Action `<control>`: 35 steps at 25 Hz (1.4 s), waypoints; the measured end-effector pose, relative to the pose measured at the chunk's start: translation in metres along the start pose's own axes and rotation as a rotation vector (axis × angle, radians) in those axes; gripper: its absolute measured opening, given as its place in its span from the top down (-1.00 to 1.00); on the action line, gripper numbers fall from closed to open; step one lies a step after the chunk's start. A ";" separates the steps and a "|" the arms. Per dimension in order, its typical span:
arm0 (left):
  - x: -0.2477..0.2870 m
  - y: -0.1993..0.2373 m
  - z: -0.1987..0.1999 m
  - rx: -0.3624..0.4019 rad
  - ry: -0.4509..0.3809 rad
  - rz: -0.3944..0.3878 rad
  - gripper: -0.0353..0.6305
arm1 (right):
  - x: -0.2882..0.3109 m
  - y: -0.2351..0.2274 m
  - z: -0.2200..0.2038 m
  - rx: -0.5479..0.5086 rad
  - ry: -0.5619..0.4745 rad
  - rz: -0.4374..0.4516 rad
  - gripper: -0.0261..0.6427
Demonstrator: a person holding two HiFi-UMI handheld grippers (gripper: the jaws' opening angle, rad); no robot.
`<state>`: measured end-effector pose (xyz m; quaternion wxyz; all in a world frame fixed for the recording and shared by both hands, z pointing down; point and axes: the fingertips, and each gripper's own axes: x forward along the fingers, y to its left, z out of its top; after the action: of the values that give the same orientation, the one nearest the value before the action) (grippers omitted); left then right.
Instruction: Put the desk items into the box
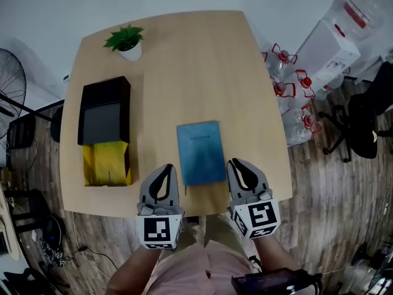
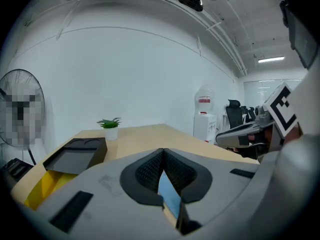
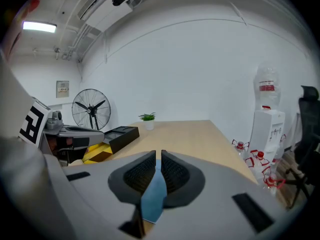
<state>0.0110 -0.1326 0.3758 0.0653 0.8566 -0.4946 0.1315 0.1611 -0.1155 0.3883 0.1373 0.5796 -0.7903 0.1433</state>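
Observation:
A blue notebook [image 1: 199, 152] lies flat on the wooden table [image 1: 184, 60], near its front edge. Left of it sits a black box [image 1: 104, 110] with a yellow part [image 1: 107, 163] sticking out toward me. My left gripper [image 1: 166, 168] hovers at the notebook's near left corner, my right gripper [image 1: 236, 163] at its near right corner. Both have their jaws together and hold nothing. Through each pair of jaws a strip of the notebook [image 2: 167, 196] [image 3: 152, 199] shows below. The black box [image 2: 75, 154] [image 3: 120, 134] also appears in both gripper views.
A small potted plant [image 1: 126, 42] stands at the table's far left corner. On the floor to the right are several water bottles [image 1: 288, 91], a water dispenser [image 1: 334, 48] and an office chair [image 1: 362, 121]. A fan [image 1: 9, 85] stands at the left.

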 end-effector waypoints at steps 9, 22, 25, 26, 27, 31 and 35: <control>0.015 -0.010 -0.078 -0.101 0.187 0.015 0.86 | 0.029 -0.003 -0.067 0.054 0.154 0.057 0.76; 0.038 -0.014 -0.147 -0.128 0.364 -0.009 0.87 | 0.050 -0.007 -0.123 0.137 0.284 0.114 0.46; 0.043 -0.017 -0.154 -0.097 0.393 -0.026 0.87 | 0.055 -0.009 -0.122 0.134 0.283 0.123 0.44; 0.044 -0.017 -0.155 -0.091 0.398 -0.019 0.87 | 0.057 -0.009 -0.122 0.134 0.283 0.128 0.44; 0.044 -0.017 -0.155 -0.091 0.399 -0.010 0.87 | 0.058 -0.010 -0.121 0.135 0.284 0.130 0.44; 0.045 -0.018 -0.155 -0.075 0.405 -0.003 0.87 | 0.060 -0.012 -0.123 0.127 0.319 0.127 0.41; 0.044 -0.018 -0.157 -0.071 0.409 -0.002 0.87 | 0.064 -0.009 -0.133 0.105 0.395 0.118 0.37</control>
<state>0.0224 -0.1220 0.5387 0.1948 0.8098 -0.4744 0.2849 0.1583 -0.1229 0.5358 0.2505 0.4995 -0.7720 0.3029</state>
